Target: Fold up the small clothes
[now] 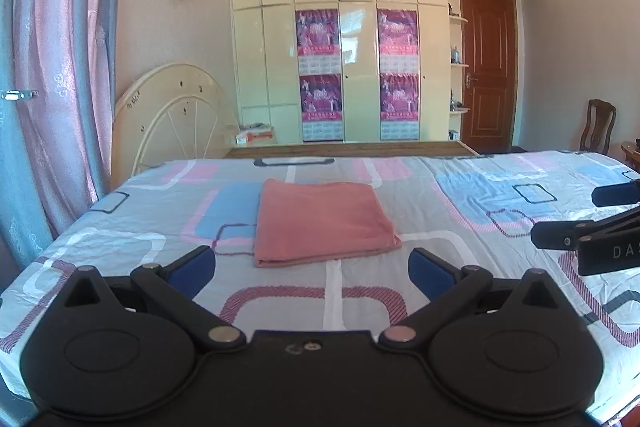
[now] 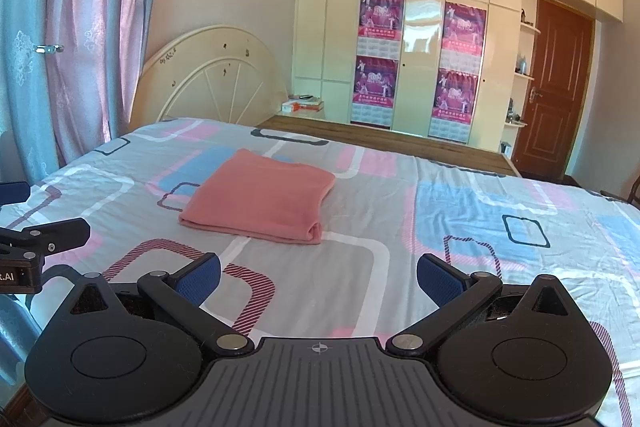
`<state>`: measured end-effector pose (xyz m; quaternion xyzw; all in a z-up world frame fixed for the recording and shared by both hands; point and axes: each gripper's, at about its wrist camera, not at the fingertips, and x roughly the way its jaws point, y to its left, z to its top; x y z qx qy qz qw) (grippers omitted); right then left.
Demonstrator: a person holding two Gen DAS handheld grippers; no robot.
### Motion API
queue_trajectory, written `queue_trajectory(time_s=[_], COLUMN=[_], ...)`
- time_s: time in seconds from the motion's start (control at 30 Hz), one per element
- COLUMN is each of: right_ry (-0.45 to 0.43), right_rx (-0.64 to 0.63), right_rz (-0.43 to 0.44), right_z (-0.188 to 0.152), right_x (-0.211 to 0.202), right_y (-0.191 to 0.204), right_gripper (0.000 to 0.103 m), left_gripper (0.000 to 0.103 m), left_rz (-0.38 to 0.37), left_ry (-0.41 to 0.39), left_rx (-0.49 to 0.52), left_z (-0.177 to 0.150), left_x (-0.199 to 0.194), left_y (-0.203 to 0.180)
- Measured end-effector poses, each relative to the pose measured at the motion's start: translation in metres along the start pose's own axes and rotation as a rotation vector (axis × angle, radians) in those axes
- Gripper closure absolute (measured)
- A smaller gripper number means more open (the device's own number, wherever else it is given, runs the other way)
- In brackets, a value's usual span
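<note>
Left gripper (image 1: 312, 269): I see both blue-padded fingers spread wide, nothing between them. It hovers over the bed, pointed at the cloth, not touching it.

Right gripper (image 2: 318, 277): I read the jaws as fully parted and empty. It sits above the sheet, apart from the cloth, which lies ahead and slightly left of its centre line.

Cloth (image 1: 322, 223): salmon-pink, folded into a flat rectangle of several layers. It lies on the bed, ahead of both grippers. In the right view, the stacked layer edges show at the near right corner (image 2: 314, 229).

Bed (image 1: 460, 195): covered by a sheet printed with grey, pink, blue and white rounded rectangles. Light wrinkles show across it. The cloth rests near the middle of the part I can see.

Gripper spacing: in the left view the right unit enters at the right edge, its fingers also apart. In the right view the left unit shows at the left edge. The two are well apart, with the cloth ahead between them.

Background: headboard (image 2: 212, 75) leaning at the far wall, beside a curtain (image 2: 80, 19). Cream wardrobe (image 1: 340, 27) with posters; brown door (image 1: 486, 71) to its right.
</note>
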<state>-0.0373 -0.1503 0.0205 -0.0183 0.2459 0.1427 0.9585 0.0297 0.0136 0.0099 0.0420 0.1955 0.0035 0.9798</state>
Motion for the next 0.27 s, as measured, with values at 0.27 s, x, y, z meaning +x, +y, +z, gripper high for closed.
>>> queue_trajectory(time_s=[0.27], right_ry=[-0.008], right_rx=[-0.004], right_rz=[0.005], right_z=[-0.0004], right_x=[-0.0022], right_y=[-0.0049], right_gripper=[0.0], left_gripper=[0.0], left_rz=[0.015], left_ry=[0.001], left_rx=[-0.002], left_z=[0.0024], left_x=[-0.0024], left_y=[0.0015])
